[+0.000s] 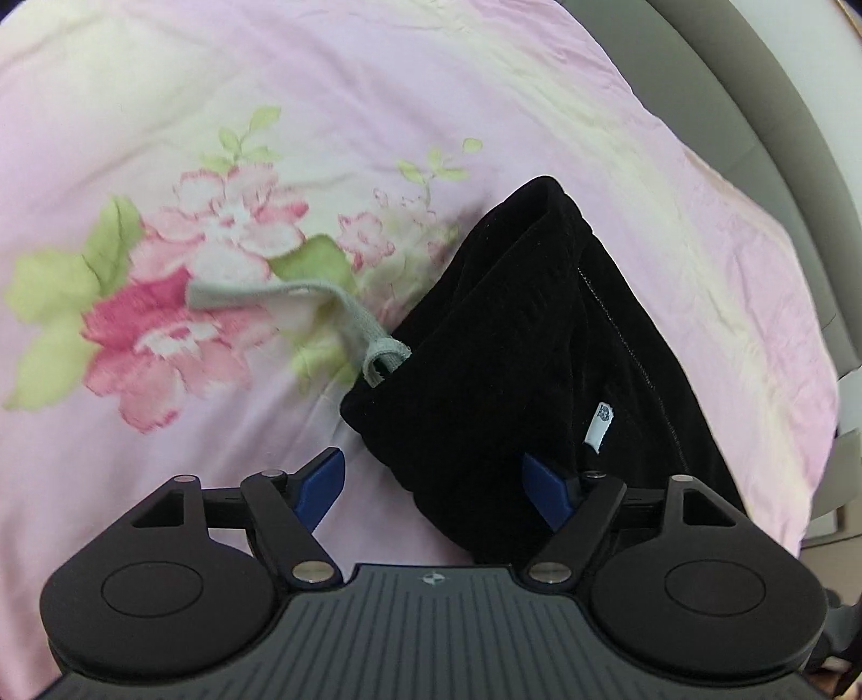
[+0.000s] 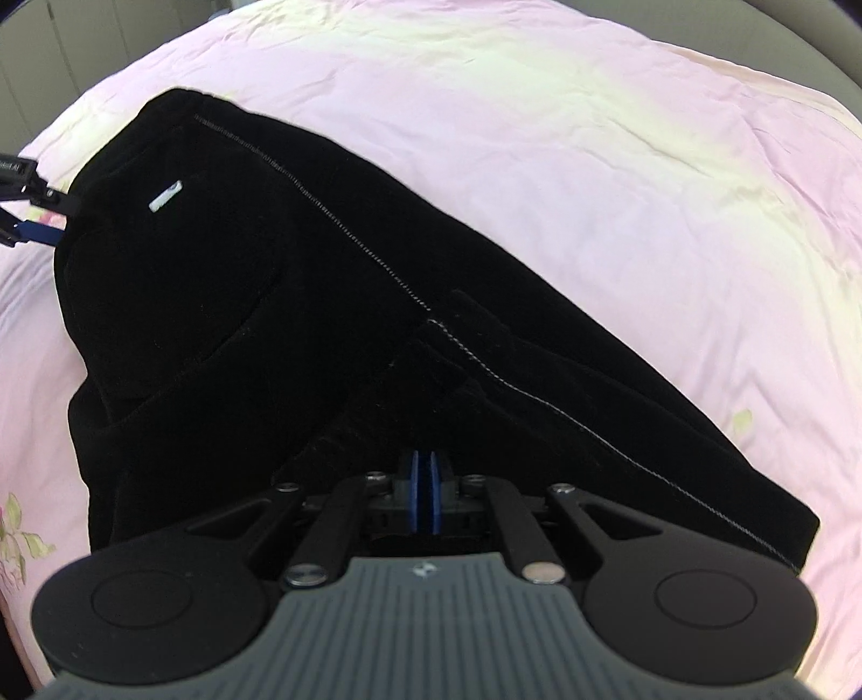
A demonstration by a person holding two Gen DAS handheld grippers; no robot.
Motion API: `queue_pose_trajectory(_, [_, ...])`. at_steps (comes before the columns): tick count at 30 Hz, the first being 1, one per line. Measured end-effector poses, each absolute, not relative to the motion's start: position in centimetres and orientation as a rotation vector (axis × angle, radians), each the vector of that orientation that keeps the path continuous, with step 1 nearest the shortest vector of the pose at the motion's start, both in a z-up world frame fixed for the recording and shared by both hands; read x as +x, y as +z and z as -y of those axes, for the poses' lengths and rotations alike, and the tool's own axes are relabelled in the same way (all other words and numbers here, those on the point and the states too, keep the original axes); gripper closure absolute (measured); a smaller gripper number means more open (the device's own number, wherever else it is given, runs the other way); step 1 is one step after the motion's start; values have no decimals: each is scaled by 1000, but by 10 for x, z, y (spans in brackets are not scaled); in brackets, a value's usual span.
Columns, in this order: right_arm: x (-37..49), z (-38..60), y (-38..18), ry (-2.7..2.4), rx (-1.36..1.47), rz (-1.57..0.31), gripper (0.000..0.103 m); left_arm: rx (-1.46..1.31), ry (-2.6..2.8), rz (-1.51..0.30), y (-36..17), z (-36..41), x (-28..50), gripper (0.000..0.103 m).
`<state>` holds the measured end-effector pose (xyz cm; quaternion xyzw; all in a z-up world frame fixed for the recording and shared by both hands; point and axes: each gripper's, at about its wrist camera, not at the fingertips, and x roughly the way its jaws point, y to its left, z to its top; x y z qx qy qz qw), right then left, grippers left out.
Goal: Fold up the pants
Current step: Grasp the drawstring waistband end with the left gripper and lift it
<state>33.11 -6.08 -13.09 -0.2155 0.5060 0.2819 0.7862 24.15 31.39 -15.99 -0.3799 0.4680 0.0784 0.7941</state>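
Observation:
Black pants [image 1: 512,323] lie folded on the pink floral bedsheet [image 1: 161,134], with a grey drawstring [image 1: 301,296] trailing left from the waist and a small white label [image 1: 600,422] on top. My left gripper [image 1: 431,463] hangs wide open just above the near corner of the waist, its blue pads clear of the fabric. In the right wrist view the pants [image 2: 269,296] spread diagonally, with a light seam line along the leg. My right gripper [image 2: 425,457] is shut, pads together right over the black cloth. Whether cloth is pinched I cannot tell. One of the left gripper's fingers [image 2: 40,234] shows at the left edge.
The sheet [image 2: 592,134] runs on wrinkled beyond the pants. A grey padded bed frame [image 1: 754,81] curves along the upper right, where the mattress ends. Grey panels [image 2: 54,48] stand beyond the bed at the upper left.

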Motion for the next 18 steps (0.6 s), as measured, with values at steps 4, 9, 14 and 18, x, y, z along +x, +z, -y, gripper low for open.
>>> queue_pose_trajectory(4, [337,44,-146,656,-555,-1118,103,-839,149,-984,-172,-312,246,10])
queue_pose_trajectory(9, [346,17,-168,694,-669,-1160,103,-828,147,-965,-184,-302,257,21])
queue_pose_trajectory(14, [354,2,-182,686,-714,-1186,103,-802,192,-948,-177,-295,259,32])
queue_pose_trajectory(18, [354,1,-181,677,-697,-1177,103,-755,177,-874,-143,-289,252,43])
